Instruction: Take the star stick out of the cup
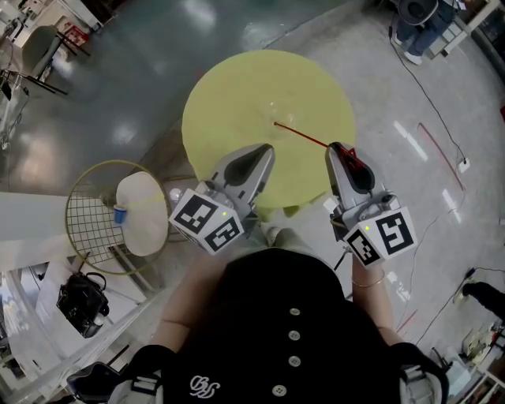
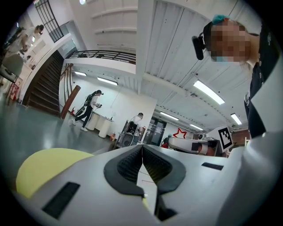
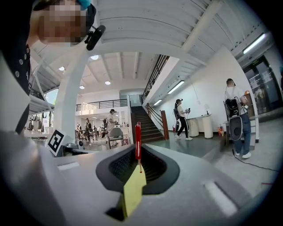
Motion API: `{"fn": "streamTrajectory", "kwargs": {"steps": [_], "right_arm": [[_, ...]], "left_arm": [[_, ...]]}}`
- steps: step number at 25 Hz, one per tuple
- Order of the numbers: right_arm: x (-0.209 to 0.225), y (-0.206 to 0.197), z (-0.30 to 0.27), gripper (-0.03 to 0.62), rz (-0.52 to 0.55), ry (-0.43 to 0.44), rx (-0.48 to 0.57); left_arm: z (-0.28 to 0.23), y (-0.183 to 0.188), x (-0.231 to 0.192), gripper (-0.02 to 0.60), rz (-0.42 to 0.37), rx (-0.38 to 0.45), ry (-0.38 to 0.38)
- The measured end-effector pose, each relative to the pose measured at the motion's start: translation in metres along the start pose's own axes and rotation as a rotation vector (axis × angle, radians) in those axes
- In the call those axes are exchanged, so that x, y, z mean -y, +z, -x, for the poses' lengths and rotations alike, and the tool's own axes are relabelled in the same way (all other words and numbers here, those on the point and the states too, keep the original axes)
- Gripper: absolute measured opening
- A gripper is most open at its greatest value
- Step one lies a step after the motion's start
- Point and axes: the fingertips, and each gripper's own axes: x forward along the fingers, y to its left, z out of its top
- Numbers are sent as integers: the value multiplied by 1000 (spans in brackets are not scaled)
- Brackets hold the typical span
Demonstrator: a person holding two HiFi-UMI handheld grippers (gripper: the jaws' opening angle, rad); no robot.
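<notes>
A thin red star stick (image 1: 309, 139) slants over the round yellow table (image 1: 237, 95). Its near end is clamped in my right gripper (image 1: 338, 148), which is shut on it. The far tip of the stick lies close to a faint clear cup outline (image 1: 278, 106) near the table's middle. In the right gripper view the star stick (image 3: 138, 139) stands upright between the pads of the right gripper (image 3: 138, 153). My left gripper (image 1: 264, 151) hovers over the near table edge. In its own view the left gripper (image 2: 142, 149) is shut with nothing in it.
A round wire rack (image 1: 99, 217) with a white pad and a small blue cup stands on the floor at the left. A black bag (image 1: 79, 301) lies below it. Cables (image 1: 442, 150) run across the floor on the right. A person (image 1: 418, 24) stands at the far right.
</notes>
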Motion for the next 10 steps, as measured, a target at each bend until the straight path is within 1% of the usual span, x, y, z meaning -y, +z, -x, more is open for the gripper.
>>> {"fn": "streamTrajectory", "kwargs": {"steps": [10], "right_arm": [[5,-5,-6,14,-7,-11,-16]], "left_arm": [[-3,0,-10,12,1,5,-5]]}}
